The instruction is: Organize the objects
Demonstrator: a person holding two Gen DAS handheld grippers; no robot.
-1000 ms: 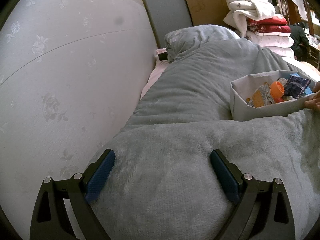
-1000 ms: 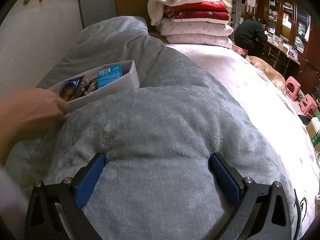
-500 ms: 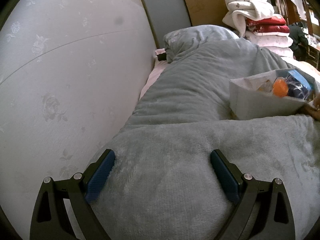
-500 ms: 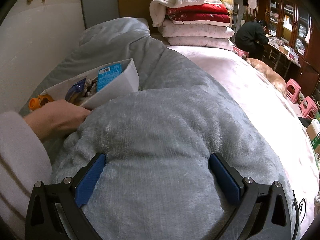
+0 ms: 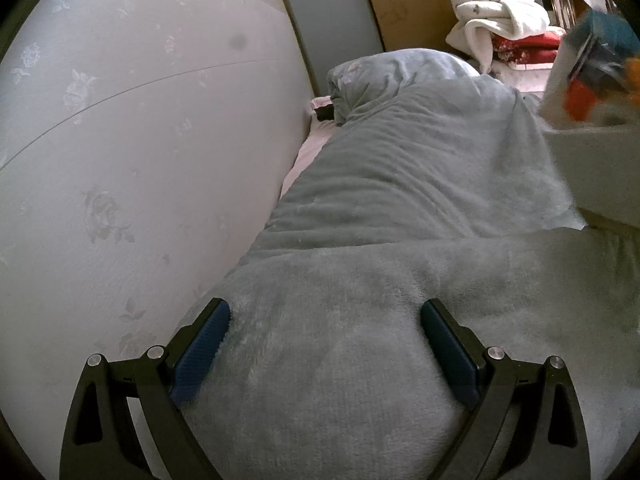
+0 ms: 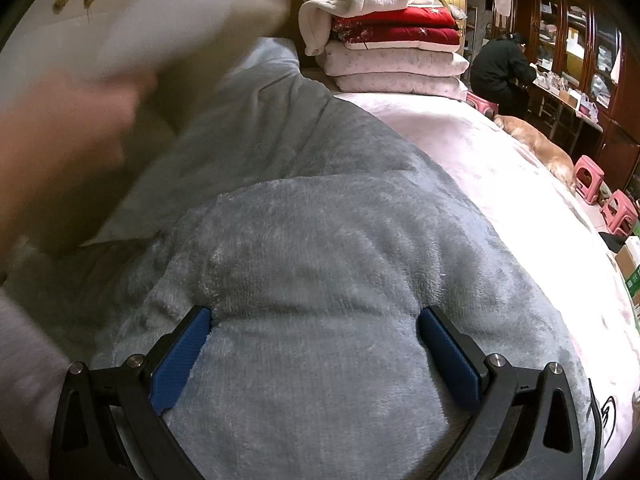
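Note:
A grey fabric box (image 5: 600,168) with colourful packets and an orange item (image 5: 600,60) is lifted and tilted at the right edge of the left wrist view, blurred. In the right wrist view the same box (image 6: 188,20) is blurred at the upper left, held by a bare hand (image 6: 60,148). My left gripper (image 5: 324,340) is open and empty, resting over the grey fleece blanket (image 5: 340,380). My right gripper (image 6: 314,344) is open and empty over the same blanket (image 6: 320,272).
A pale floral headboard wall (image 5: 120,160) runs along the left. A grey pillow (image 5: 392,72) lies at the bed's head. Folded quilts (image 6: 384,40) are stacked behind. A pink sheet (image 6: 500,168), a seated person (image 6: 504,72), a dog (image 6: 536,144) and pink stools (image 6: 588,176) are at the right.
The hand has lifted the box off the blanket, tilting it up and toward the cameras. Both grippers have stayed still and open.

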